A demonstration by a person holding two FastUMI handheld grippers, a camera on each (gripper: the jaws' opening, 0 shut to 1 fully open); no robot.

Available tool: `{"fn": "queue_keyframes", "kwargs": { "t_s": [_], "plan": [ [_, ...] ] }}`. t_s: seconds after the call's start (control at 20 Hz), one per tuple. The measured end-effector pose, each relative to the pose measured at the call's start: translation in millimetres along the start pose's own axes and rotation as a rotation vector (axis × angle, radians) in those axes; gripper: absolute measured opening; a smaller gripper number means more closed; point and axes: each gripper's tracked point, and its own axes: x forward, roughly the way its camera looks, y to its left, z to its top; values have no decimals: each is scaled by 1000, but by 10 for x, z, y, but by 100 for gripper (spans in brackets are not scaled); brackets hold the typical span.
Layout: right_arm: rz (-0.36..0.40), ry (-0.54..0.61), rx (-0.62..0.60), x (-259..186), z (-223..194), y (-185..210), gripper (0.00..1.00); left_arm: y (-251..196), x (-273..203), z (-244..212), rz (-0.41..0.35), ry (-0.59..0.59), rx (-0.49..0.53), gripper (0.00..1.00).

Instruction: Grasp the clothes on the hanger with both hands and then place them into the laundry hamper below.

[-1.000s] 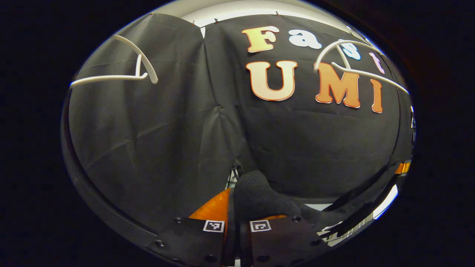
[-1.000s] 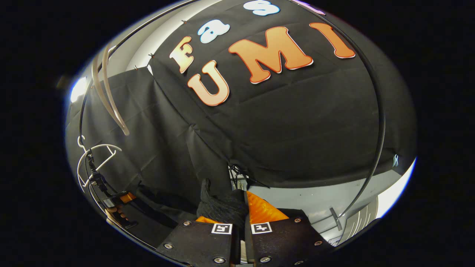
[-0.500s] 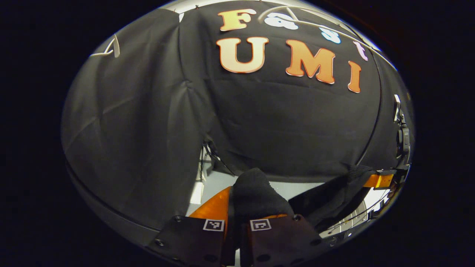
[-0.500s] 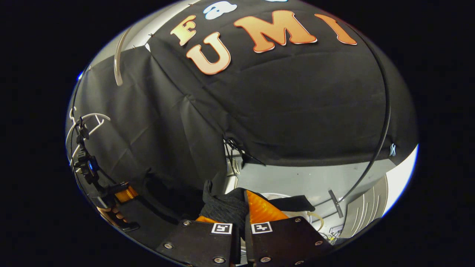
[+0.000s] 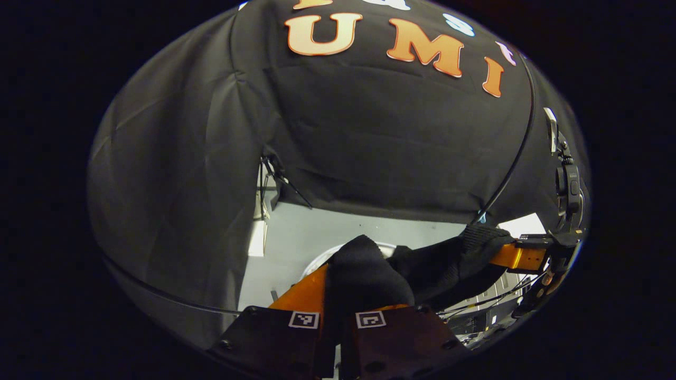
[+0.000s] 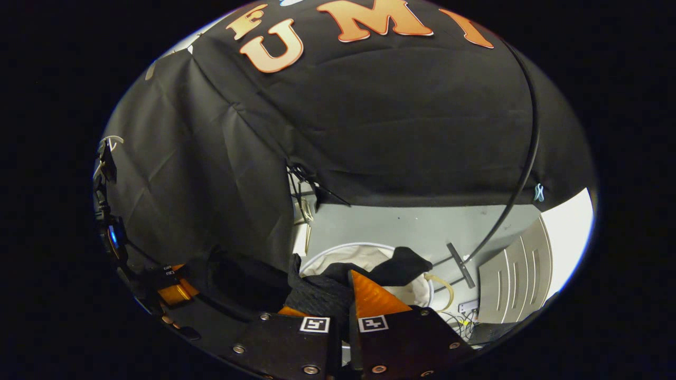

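A black knitted garment (image 5: 364,274) hangs stretched between my two grippers. My left gripper (image 5: 343,298) is shut on one end of it, the cloth bunching up over the fingers. The garment runs rightward to my right gripper (image 5: 520,257), seen farther off. In the right gripper view, my right gripper (image 6: 330,302) is shut on the other end of the garment (image 6: 317,295). A flap of it (image 6: 401,265) droops over the round white laundry hamper (image 6: 338,252) just below. The hamper's rim (image 5: 317,259) peeks out behind the cloth. The left gripper (image 6: 174,292) sits low at the left.
A grey floor (image 6: 401,227) lies under the hamper. A black cable (image 6: 520,174) curves down the wall to a metal foot (image 6: 457,258). At the right stands a white slatted panel (image 6: 515,285), with loose wires (image 6: 459,316) on the floor.
Both grippers have moved down with the garment held between them. The white hangers slid out of the top of both views, and the hamper and floor came into sight below.
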Motion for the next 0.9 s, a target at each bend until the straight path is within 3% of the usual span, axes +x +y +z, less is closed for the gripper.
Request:
{"fn": "queue_keyframes", "kwargs": {
  "t_s": [0.6, 0.9],
  "plan": [
    [-162, 236, -26, 503, -961, -468, 11, -240, 437, -1003, -12, 260, 30, 12],
    [-202, 293, -69, 531, -1204, -580, 13, -250, 450, -1148, 30, 330, 27, 13]
  ]
}}
